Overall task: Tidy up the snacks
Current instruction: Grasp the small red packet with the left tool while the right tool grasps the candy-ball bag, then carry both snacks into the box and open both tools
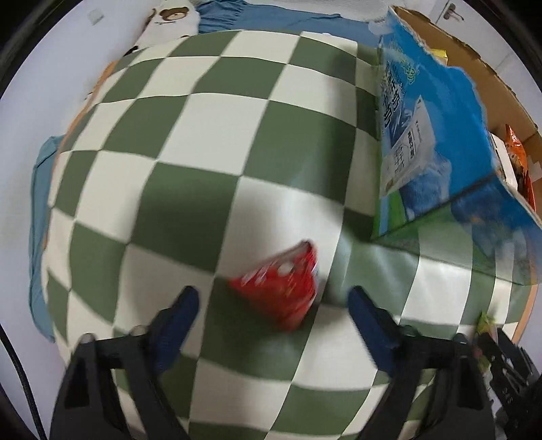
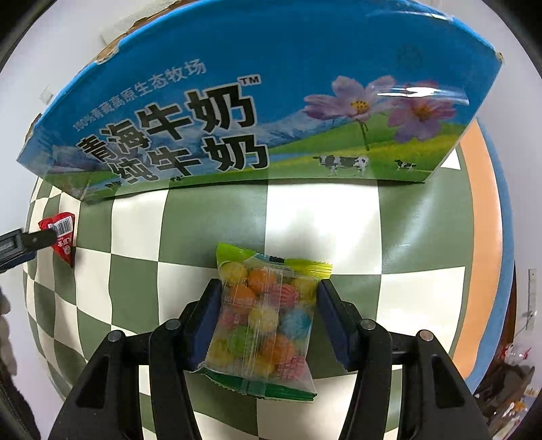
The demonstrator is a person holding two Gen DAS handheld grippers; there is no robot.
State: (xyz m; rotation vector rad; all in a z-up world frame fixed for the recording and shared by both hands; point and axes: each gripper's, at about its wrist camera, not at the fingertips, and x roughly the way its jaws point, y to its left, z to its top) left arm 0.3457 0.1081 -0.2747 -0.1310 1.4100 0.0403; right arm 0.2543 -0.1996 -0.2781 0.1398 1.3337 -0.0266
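Between your right gripper's blue pads, a clear candy bag of coloured balls is sitting, both pads pressing its side edges, so you are pinching it over the green-and-white checkered cloth. Your left gripper is hanging with its fingers spread wide, gripping nothing. Just ahead of those fingertips, a small red snack packet is lying blurred on the cloth; whether it is touching either finger, you cannot tell. Farther on, the blue milk carton box is standing on the cloth, its torn top open. Inside it, an orange packet is showing. Beyond the table edge, a bear-print cushion is lying on blue bedding.
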